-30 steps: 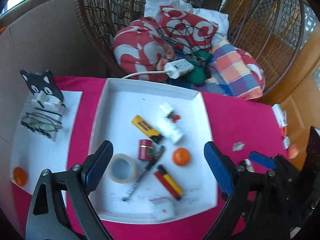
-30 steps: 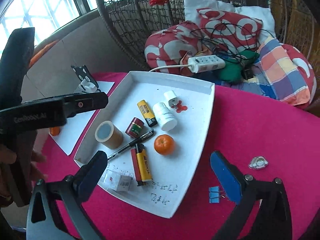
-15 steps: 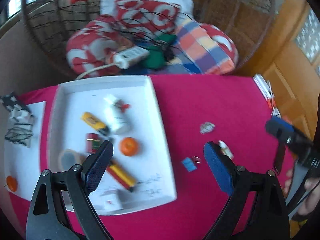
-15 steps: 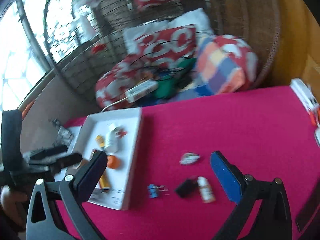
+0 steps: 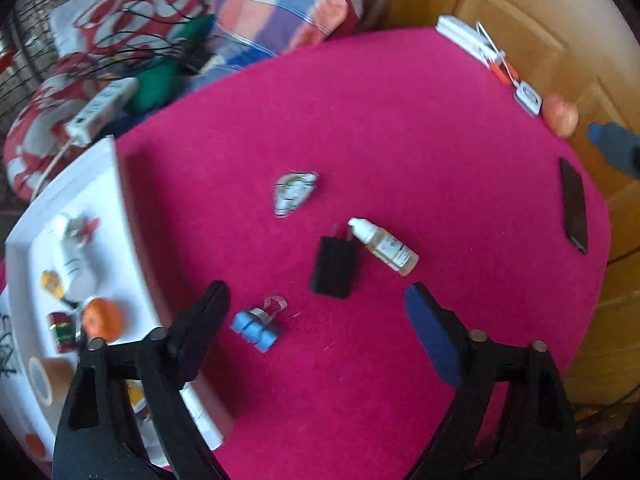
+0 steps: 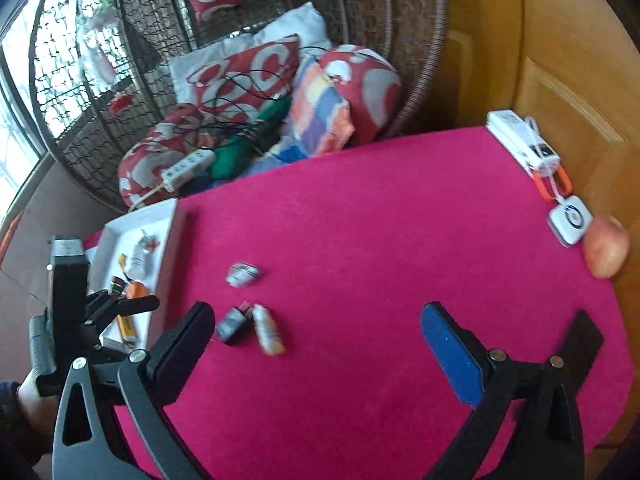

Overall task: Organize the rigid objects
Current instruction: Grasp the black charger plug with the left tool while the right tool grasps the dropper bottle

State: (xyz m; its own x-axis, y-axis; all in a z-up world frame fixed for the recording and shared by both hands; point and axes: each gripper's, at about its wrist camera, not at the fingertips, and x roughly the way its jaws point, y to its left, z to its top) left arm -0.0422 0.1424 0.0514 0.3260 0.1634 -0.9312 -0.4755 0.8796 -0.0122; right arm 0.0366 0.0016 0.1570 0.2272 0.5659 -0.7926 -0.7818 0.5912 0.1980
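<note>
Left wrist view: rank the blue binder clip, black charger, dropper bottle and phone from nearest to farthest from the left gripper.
1. Blue binder clip, by the left gripper's left finger.
2. Black charger, centre.
3. Dropper bottle, just beyond, right.
4. Phone, far right edge.

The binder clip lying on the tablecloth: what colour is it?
Blue, with silver wire handles; the binder clip shows best in the left wrist view.

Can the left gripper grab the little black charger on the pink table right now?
Probably yes. The left gripper hangs open just above the black charger, with nothing between them. The dropper bottle lies right beside the charger and seems to touch it, so the fingers might bump it.
</note>
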